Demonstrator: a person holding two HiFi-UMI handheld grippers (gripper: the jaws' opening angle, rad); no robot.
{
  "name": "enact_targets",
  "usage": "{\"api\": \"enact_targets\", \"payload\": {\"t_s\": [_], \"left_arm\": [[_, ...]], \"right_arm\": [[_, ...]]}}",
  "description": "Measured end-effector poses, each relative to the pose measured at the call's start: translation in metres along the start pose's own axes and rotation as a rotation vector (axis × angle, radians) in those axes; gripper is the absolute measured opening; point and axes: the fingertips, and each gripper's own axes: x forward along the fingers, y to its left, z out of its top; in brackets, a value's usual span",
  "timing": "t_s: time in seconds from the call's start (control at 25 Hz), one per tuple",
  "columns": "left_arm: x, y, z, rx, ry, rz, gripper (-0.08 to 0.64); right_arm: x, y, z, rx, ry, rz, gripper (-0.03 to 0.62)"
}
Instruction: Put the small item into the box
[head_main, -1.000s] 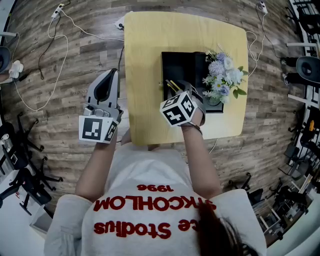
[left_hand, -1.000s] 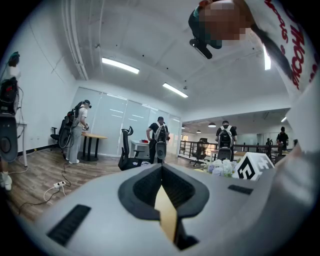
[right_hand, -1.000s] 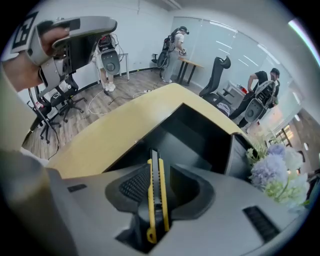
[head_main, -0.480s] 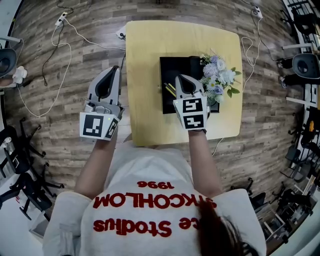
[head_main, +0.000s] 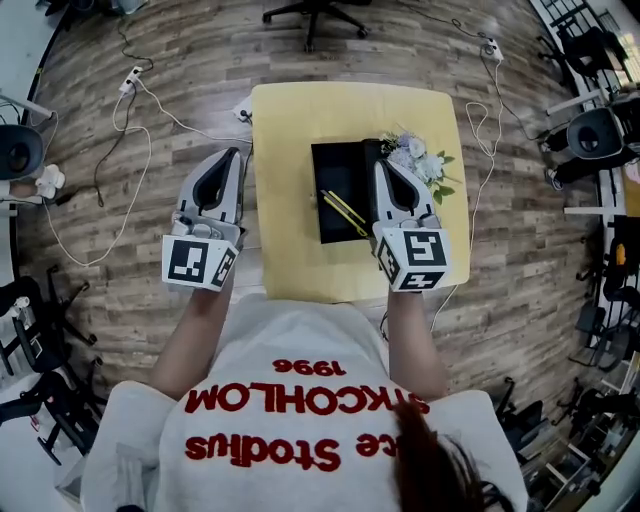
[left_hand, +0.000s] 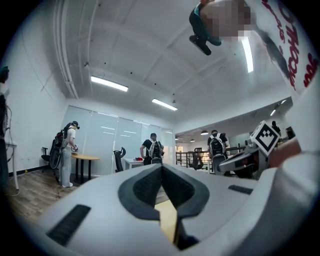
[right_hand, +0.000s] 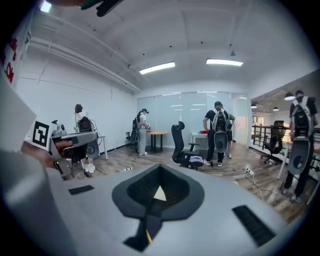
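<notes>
Nearest the person, the left gripper (head_main: 232, 153) hangs off the table's left edge with its jaws together and nothing in them. The right gripper (head_main: 383, 166) is likewise fully closed and empty, above the right side of the black box (head_main: 335, 165) on the yellow table (head_main: 290, 125). The small item, a pair of yellow sticks (head_main: 343, 211), lies inside the box, so the placing looks done. What remains is a clean retreat: draw the right gripper straight back and up, clear of the box wall and the flowers (head_main: 424, 160) just beyond it. A second ago that gripper hovered over the box with its jaws wide; now it sits further right and closed, while the left one has barely shifted.
</notes>
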Motion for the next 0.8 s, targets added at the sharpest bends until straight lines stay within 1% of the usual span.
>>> {"api": "enact_targets", "payload": {"t_s": [0.16, 0.32, 0.52, 0.6, 0.8], "left_arm": [[-0.007, -0.01, 0.015, 0.013, -0.018, -0.004, 0.006], [-0.014, -0.014, 0.025, 0.014, -0.036, -0.003, 0.006], [-0.022, -0.014, 0.034, -0.005, -0.05, 0.013, 0.006], [-0.025, -0.015, 0.038, -0.001, -0.056, 0.014, 0.006], [-0.026, -0.016, 0.041, 0.004, -0.06, 0.015, 0.006]], "right_arm": [[-0.029, -0.009, 0.023, 0.057, -0.089, -0.004, 0.003], [-0.05, -0.012, 0.043, 0.038, -0.159, -0.033, 0.003], [-0.072, -0.016, 0.057, 0.055, -0.237, -0.064, 0.003], [-0.078, -0.017, 0.061, 0.042, -0.254, -0.078, 0.003], [-0.08, -0.015, 0.064, 0.036, -0.256, -0.073, 0.003]]}}
